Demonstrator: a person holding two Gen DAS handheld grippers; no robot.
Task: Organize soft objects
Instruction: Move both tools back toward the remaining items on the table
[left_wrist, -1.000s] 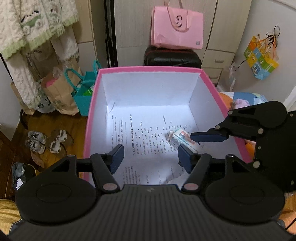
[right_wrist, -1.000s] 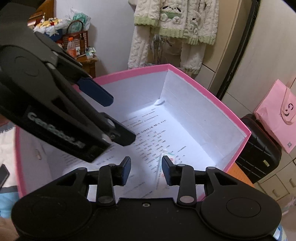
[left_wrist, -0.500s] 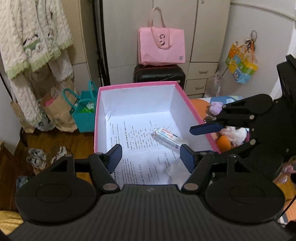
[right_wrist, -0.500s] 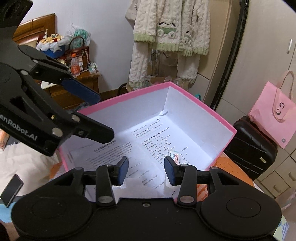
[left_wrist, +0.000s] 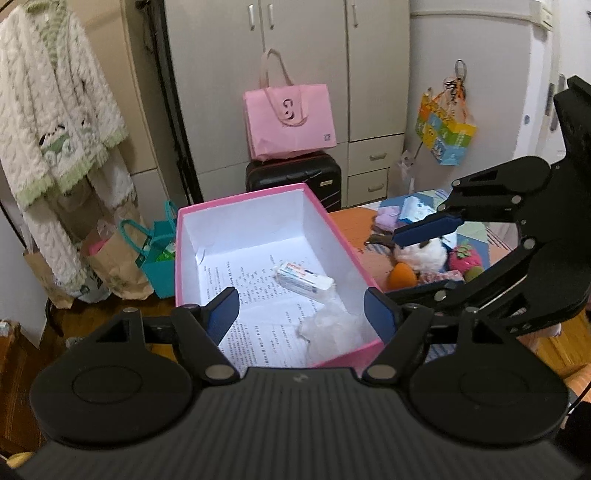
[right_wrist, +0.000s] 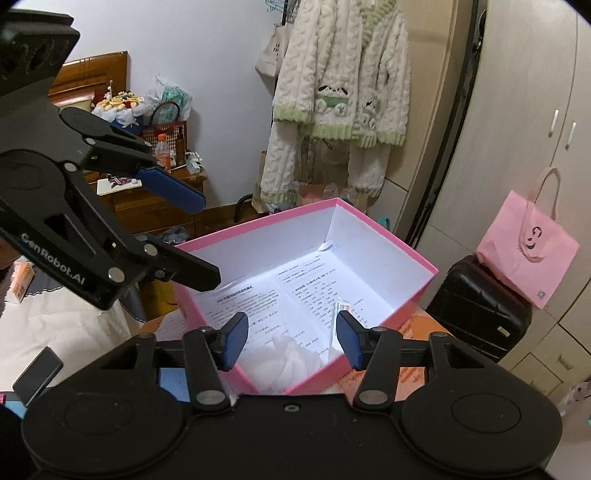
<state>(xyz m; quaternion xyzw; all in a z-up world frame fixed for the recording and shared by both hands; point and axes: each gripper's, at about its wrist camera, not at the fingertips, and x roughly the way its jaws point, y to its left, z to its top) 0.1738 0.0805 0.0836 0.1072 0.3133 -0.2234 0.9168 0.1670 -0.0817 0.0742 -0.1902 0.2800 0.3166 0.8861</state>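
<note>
Both tongs, left tongs (left_wrist: 301, 310) and right tongs (right_wrist: 291, 338), wide open and empty, now farther back from the pink box (left_wrist: 332, 221).

A tissue pack (left_wrist: 305, 282) lay flat inside the pink box (left_wrist: 347, 236), beside a crumpled white tissue (left_wrist: 327, 326); plush toys (left_wrist: 424, 254) lay outside.

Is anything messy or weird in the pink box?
A bit. The pink box holds a tissue pack lying crooked on printed paper sheets, and a crumpled white wad in the near corner. No spill or damage shows.
</note>
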